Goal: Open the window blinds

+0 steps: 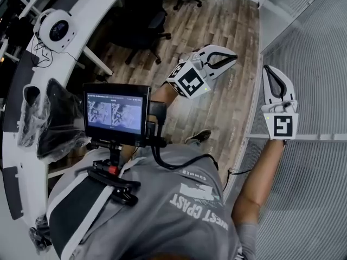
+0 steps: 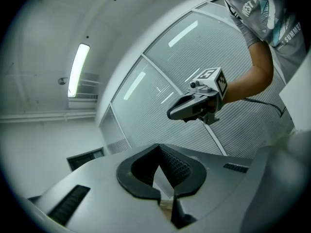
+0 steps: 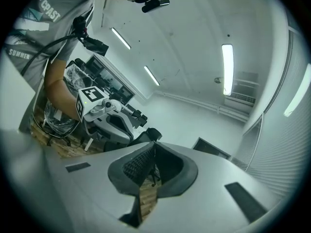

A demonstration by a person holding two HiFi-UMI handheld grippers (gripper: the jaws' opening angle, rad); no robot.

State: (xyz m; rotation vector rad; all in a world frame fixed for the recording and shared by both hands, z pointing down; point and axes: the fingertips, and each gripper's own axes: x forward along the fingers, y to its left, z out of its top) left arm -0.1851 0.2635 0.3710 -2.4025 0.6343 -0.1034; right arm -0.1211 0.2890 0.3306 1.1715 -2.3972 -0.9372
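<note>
The person held both hand-held grippers out level in front of the chest. The left hand-held gripper [image 1: 232, 57] had its jaws closed together with nothing between them. Its own view showed only a thin gap below the meeting tips. The right hand-held gripper [image 1: 270, 70] looked the same, jaws drawn together and empty, with a sliver of wooden floor [image 1: 217, 26] visible through the slit in its own view.

The blinds [image 1: 312, 53] hung just beside the right hand-held gripper, on its outer side and ahead of it, with their fine slats lying shut across the panes. From the head view that gripper overlapped the frame [image 1: 255, 91] of the window. Whether it touched the frame could not be told. The left hand-held gripper was farther from the blinds, over the floor.

Behind and to the outer side of the left hand-held gripper curved a white surface [image 1: 92, 7] carrying a plastic bag [image 1: 51, 118]. A small screen [image 1: 116, 112] sat on a mount at the person's chest.
</note>
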